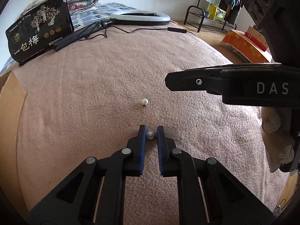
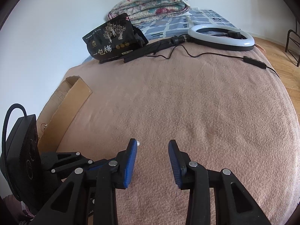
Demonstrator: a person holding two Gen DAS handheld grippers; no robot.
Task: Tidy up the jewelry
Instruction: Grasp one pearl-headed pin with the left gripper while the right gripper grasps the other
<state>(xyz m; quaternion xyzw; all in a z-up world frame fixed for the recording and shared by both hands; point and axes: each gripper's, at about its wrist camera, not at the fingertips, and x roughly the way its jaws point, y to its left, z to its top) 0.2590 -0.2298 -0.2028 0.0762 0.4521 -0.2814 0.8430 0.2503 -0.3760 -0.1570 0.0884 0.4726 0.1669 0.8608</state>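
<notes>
A white pearl stud earring [image 1: 145, 101] lies on the pink blanket [image 1: 93, 97], its gold post pointing toward me. Nearer, my left gripper [image 1: 151, 131] is shut on a second, greyer pearl earring [image 1: 150, 135], held between the blue pad tips right at the blanket. My right gripper [image 2: 152, 144] stands open low over the blanket with nothing between its pads. A small pale bead [image 2: 138, 143] peeks out just past its left fingertip; I cannot tell which earring it is. In the left wrist view the right gripper's finger [image 1: 180, 81] reaches in from the right, above the loose earring.
At the far end of the bed lie a black snack bag [image 1: 39, 33], a ring light [image 1: 140, 16] with its cable [image 2: 206, 56], and folded quilts [image 2: 150, 1]. A cardboard flap [image 2: 61, 108] borders the blanket's left edge. On the floor to the right are an orange box [image 1: 245, 45] and a clothes rack [image 1: 221, 0].
</notes>
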